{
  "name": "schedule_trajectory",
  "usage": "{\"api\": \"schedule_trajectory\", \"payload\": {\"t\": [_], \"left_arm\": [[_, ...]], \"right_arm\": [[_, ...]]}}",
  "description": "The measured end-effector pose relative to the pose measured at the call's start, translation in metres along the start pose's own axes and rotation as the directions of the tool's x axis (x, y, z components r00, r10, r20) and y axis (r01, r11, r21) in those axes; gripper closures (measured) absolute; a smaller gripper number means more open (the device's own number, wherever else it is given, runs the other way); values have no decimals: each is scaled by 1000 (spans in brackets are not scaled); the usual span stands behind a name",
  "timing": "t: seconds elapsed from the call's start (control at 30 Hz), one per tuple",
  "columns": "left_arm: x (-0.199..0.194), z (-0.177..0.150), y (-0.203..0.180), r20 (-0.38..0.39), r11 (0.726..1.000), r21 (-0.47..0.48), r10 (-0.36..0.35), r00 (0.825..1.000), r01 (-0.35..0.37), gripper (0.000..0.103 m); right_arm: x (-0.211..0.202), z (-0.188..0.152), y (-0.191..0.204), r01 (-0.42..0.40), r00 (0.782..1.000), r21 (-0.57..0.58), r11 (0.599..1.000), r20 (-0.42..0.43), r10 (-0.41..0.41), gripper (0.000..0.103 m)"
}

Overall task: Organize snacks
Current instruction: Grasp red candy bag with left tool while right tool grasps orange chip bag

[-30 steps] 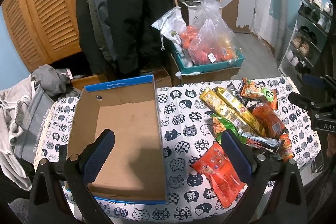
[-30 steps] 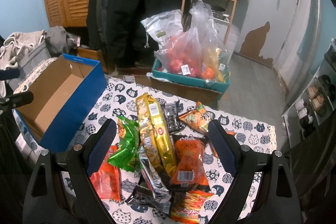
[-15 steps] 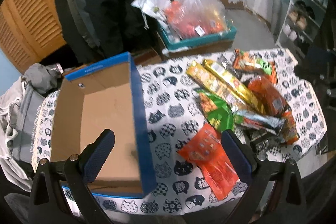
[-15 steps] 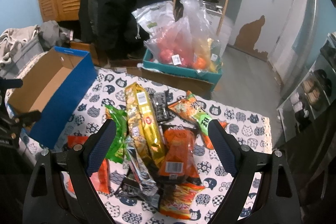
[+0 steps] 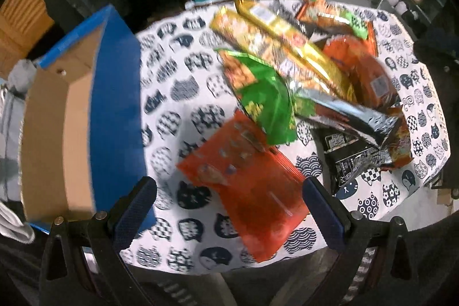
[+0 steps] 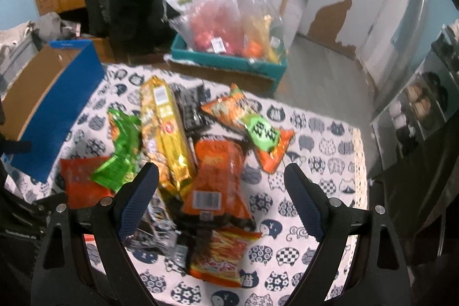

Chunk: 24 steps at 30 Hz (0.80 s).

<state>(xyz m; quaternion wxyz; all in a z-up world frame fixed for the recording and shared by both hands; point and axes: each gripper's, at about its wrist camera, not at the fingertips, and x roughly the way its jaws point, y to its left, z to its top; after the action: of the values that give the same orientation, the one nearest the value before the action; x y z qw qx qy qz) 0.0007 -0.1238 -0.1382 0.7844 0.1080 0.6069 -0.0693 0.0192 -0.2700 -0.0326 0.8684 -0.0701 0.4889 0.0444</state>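
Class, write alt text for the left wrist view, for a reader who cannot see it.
The open left gripper hovers over a red-orange snack packet lying on a cat-print tablecloth. Beyond it is a heap of green, gold, silver and orange snack packets; an empty blue cardboard box stands to the left.

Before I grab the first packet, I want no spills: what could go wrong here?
Three risks. The red packet lies partly under the green packet, so lifting it with the open left claw may drag the green one along. The orange packet sits near the table's front edge and could slide off if the pile is nudged. The blue box stands close beside the left claw, so a swing might knock it.
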Motion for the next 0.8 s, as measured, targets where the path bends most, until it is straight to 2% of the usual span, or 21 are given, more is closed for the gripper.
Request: {"api": "schedule_trajectory", "payload": {"t": [0.47, 0.73, 0.8], "left_arm": [[67, 9, -21, -158, 993, -118, 13, 987, -32, 1], [89, 15, -27, -184, 992, -100, 64, 981, -83, 1], [99, 17, -25, -200, 991, -107, 54, 978, -77, 1]], "right_arm": [[45, -12, -21, 12, 995, 18, 1000, -99, -10, 16], [83, -16, -30, -62, 978, 87, 994, -193, 78, 16], [91, -17, -29, -72, 973, 101, 992, -212, 93, 16]]}}
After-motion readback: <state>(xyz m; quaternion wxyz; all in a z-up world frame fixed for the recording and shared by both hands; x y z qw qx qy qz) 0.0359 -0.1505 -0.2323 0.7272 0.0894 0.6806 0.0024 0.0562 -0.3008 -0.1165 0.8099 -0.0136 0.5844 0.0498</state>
